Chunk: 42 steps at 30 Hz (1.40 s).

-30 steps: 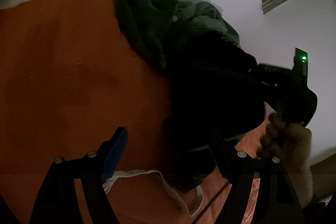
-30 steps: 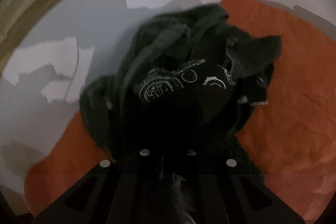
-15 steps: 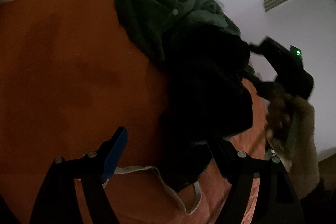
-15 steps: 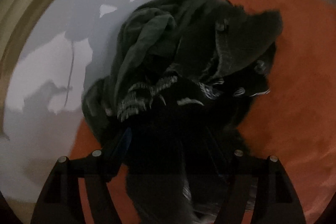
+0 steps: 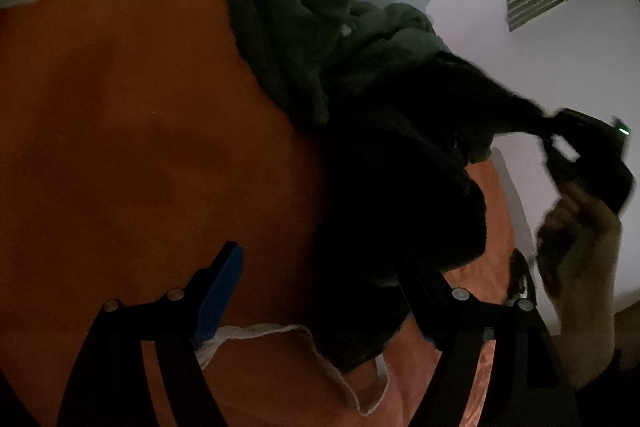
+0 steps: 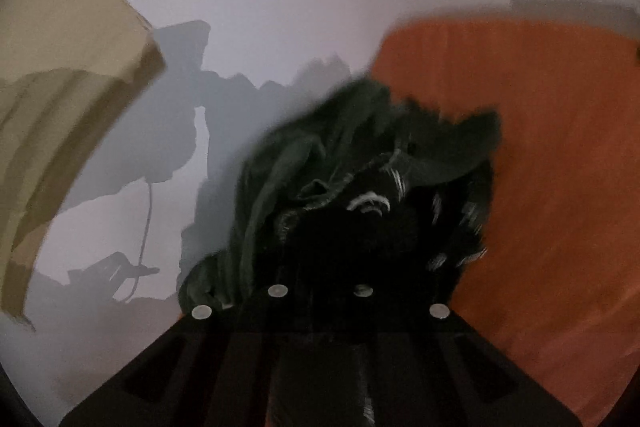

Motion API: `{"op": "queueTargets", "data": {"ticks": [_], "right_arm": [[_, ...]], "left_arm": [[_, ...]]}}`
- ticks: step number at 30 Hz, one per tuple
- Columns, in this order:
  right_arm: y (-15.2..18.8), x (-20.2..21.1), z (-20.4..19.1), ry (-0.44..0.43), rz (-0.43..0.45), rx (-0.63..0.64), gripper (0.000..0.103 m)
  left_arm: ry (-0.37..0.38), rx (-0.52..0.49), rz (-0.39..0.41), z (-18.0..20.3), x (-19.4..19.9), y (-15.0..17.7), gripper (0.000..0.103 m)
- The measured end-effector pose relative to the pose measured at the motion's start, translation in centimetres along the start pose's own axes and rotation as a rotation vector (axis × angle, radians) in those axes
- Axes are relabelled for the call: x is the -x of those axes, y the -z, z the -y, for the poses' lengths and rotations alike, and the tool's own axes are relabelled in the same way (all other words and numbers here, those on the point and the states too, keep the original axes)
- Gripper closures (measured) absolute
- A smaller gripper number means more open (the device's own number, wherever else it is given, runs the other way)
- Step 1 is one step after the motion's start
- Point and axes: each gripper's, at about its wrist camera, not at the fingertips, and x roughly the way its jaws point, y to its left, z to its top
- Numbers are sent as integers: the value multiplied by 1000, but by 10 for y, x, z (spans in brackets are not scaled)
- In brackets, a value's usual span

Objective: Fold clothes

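Right claw (image 6: 320, 291) is clamped on the black garment (image 5: 400, 187), raised off the orange surface (image 5: 140, 147); left claw (image 5: 320, 291) hovers low, spread wide.

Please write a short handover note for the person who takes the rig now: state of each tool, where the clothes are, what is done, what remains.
Left tool: open, low over the orange bedcover, holding nothing.
Right tool: shut on the black garment, pulling it off the pile.
Dark green garment: crumpled at the bedcover's far edge.
White cloth: lies under the left tool.
Done: one garment picked.
Left: spread it flat, fold it; nothing looks folded yet.
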Motion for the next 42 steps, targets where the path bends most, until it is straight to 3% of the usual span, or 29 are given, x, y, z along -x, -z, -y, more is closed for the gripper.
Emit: {"op": "queueTargets", "data": {"ticks": [2,5,9,14,18,22,27,35,36,39,41,42], "right_arm": [[-10,27,2,-3,87,44,101],[-26,69,18,-30,190,-10,101],[-50,144,34,8,359,5,101],[-76,223,61,88,433,58,101],[-91,280,84,212,390,165,101],[-109,354,111,370,383,195,101],[-58,373,185,444,88,112,99],[28,397,307,538,-407,-33,98],[40,395,313,541,-424,-18,97],[74,385,320,524,-443,38,77],[90,375,315,466,-466,39,46],[98,369,311,433,-476,37,42]], "left_arm": [[-2,-4,3,0,0,0,25],[-5,-11,7,0,1,0,25],[3,-4,-5,-2,-2,0,25],[14,-2,-8,4,-4,0,25],[19,-62,-24,25,-6,12,25],[27,-138,-44,55,-8,30,25],[45,-257,-87,100,-12,61,25],[69,-514,-232,162,-4,159,25],[72,-547,-250,170,-3,171,25],[81,-643,-305,194,0,208,25],[87,-708,-342,209,2,232,25],[87,-717,-343,209,1,235,25]]}}
